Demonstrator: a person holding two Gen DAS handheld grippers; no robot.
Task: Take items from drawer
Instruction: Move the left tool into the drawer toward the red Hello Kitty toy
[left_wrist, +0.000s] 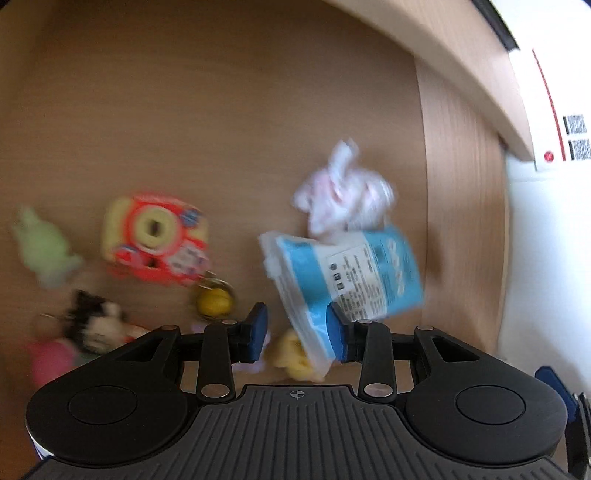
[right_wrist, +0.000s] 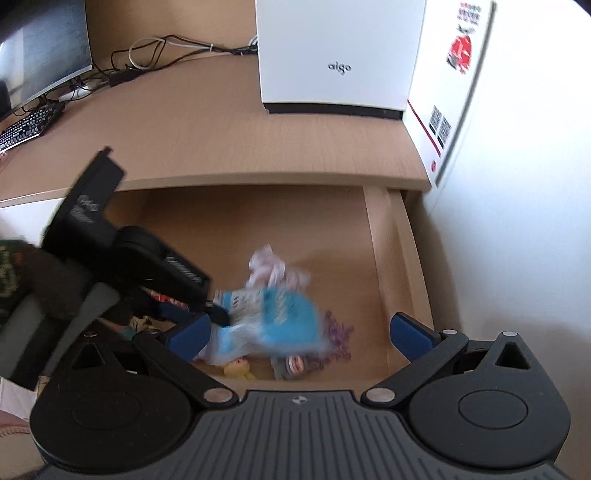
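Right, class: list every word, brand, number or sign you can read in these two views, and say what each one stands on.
"aigo": front of the white case on the desk.
Blue and white packet in the drawer: printed text, too blurred to read.
White box by the wall: red print and square codes, unreadable.
Toy camera: stickers, blurred.

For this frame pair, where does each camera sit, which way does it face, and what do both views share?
Left wrist: on the left gripper, angled down into the open drawer at blurred toys; its own fingers show, apart.
Right wrist: on the right gripper, higher, looking down over the drawer and desk top; its fingers show, open, with the left gripper and a sleeve.
Shared: the blue and white packet, crumpled white wrapper and the drawer.
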